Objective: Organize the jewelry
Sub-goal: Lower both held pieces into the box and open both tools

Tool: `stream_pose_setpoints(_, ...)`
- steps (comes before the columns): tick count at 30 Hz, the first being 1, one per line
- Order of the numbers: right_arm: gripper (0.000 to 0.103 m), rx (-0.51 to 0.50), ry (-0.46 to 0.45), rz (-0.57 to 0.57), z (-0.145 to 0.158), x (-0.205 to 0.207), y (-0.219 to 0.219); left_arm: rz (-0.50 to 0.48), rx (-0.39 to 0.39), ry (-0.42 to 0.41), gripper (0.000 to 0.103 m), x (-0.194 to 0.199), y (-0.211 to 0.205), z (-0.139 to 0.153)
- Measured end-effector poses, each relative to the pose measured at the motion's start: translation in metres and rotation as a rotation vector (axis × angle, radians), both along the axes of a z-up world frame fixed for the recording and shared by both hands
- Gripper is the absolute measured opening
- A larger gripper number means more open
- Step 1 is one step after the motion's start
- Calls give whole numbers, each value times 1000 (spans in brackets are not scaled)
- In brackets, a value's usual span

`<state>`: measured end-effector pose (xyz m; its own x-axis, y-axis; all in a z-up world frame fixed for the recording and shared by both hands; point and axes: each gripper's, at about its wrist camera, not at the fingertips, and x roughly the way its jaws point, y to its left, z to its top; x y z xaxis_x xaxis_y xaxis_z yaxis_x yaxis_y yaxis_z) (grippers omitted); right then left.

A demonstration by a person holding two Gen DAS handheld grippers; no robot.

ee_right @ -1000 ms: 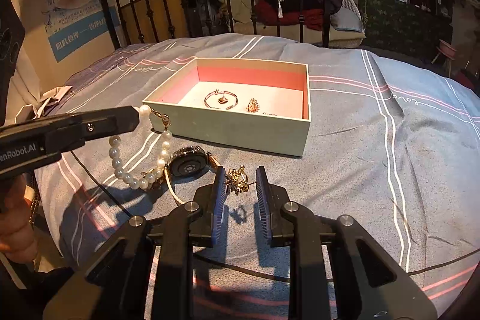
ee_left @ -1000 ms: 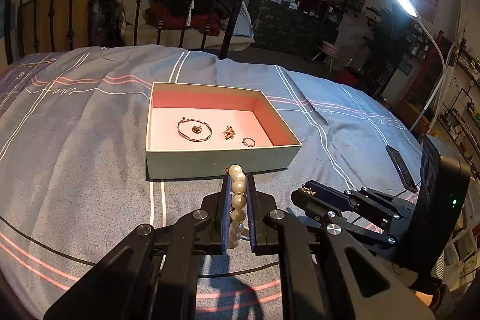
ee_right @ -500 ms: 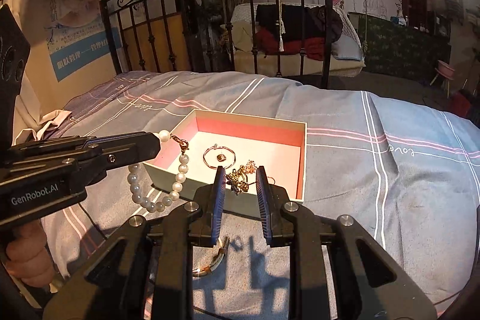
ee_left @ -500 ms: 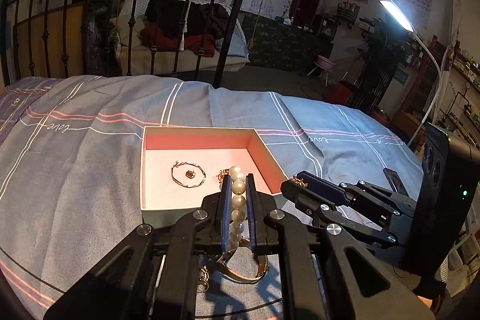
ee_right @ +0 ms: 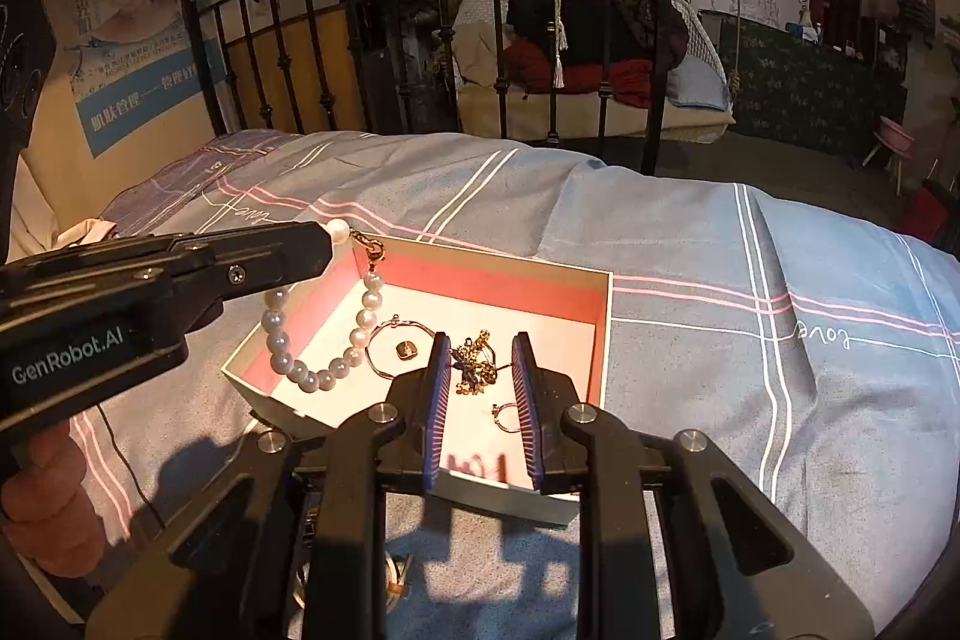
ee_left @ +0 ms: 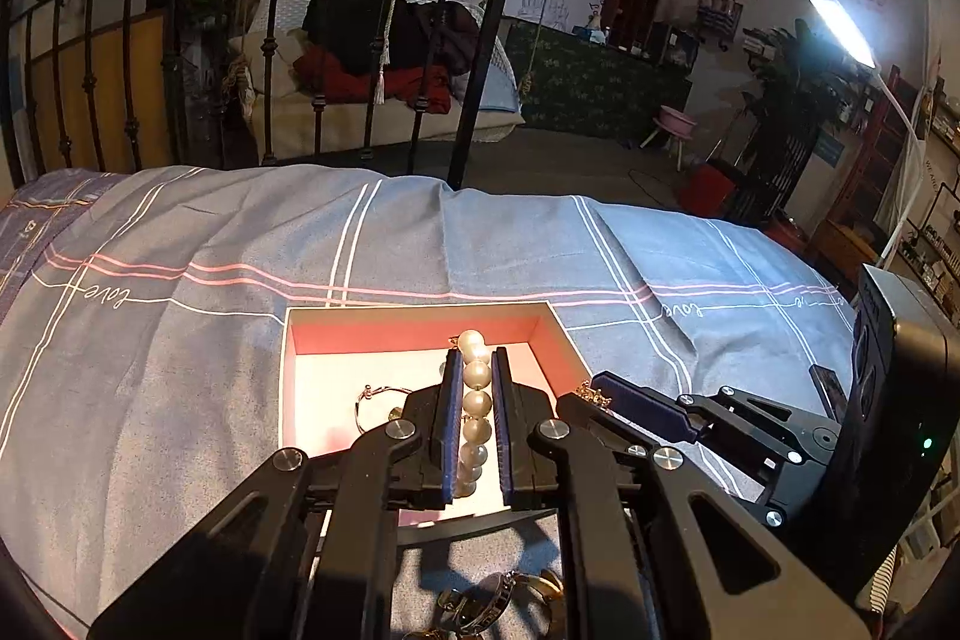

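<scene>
A shallow box (ee_right: 602,316) with a pink lining lies on the bed; it also shows in the left wrist view (ee_left: 288,370). My left gripper (ee_left: 477,358) is shut on a pearl bracelet (ee_left: 477,403), which hangs in a loop over the box's left side in the right wrist view (ee_right: 312,379). My right gripper (ee_right: 480,346) is above the box with a gold tangled piece (ee_right: 474,361) between its fingers. A thin bangle with a dark charm (ee_right: 405,349) and a small ring (ee_right: 504,415) lie in the box.
A gold watch (ee_left: 498,601) and other pieces lie on the grey-blue striped bedsheet (ee_left: 180,340) in front of the box. A black iron bed frame (ee_right: 432,40) stands behind. A hand (ee_right: 42,508) holds the left gripper.
Both grippers have risen from the sheet and moved forward over the box, the left carrying the pearl bracelet, the right the gold piece. The watch stays on the sheet.
</scene>
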<state>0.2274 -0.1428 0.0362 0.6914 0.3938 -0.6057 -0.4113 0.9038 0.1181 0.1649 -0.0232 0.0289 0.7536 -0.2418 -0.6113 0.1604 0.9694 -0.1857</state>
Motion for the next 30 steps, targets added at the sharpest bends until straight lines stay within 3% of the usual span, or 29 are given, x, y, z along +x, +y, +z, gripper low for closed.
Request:
stream_pose_setpoints(14,22,-55,120,19,-34,36,14,14,85,98,9,36,-12,-35)
stream_pose_setpoints(30,22,-84,157,31,-48,45,15,61,128,230,9,62,-4,-80)
